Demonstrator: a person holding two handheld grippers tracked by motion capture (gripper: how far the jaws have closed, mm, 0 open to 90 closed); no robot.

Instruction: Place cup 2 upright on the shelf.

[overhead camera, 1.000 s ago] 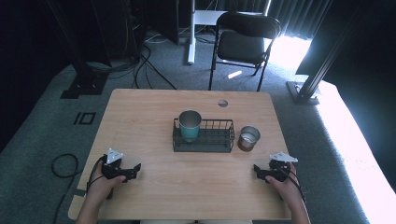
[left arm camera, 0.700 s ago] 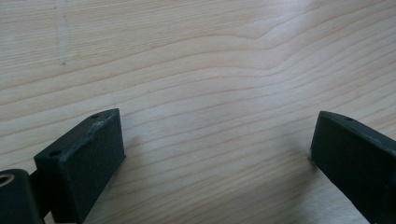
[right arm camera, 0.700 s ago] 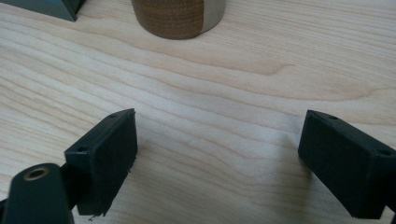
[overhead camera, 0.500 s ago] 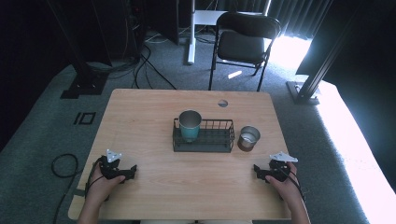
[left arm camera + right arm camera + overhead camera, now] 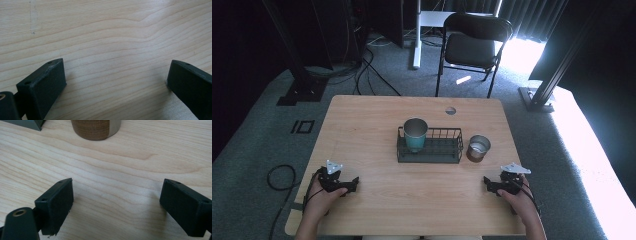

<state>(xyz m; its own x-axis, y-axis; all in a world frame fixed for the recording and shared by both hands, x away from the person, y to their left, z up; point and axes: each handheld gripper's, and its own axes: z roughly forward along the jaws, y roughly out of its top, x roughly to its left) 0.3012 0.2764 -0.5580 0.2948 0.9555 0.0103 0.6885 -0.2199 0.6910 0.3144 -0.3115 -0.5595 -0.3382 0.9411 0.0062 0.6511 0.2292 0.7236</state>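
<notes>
A black wire basket (image 5: 432,150) stands at the middle of the wooden table (image 5: 377,125), with a teal metal cup (image 5: 415,134) upright in its left end. A brown and silver cup (image 5: 477,148) stands on the table just right of the basket; its base (image 5: 95,128) shows at the top of the right gripper view. My left gripper (image 5: 353,182) rests near the front left edge, open, with bare wood between its jaws (image 5: 113,82). My right gripper (image 5: 488,183) rests near the front right edge, open, nothing between its jaws (image 5: 116,202).
A round cable hole (image 5: 450,110) lies at the table's far edge. Beyond the table stands a black folding chair (image 5: 474,45). Cables (image 5: 279,175) lie on the grey carpet at the left. A corner of the basket (image 5: 27,124) shows in the right gripper view.
The left gripper has shifted slightly on the table near the front left edge. The right gripper, basket and cups have not moved.
</notes>
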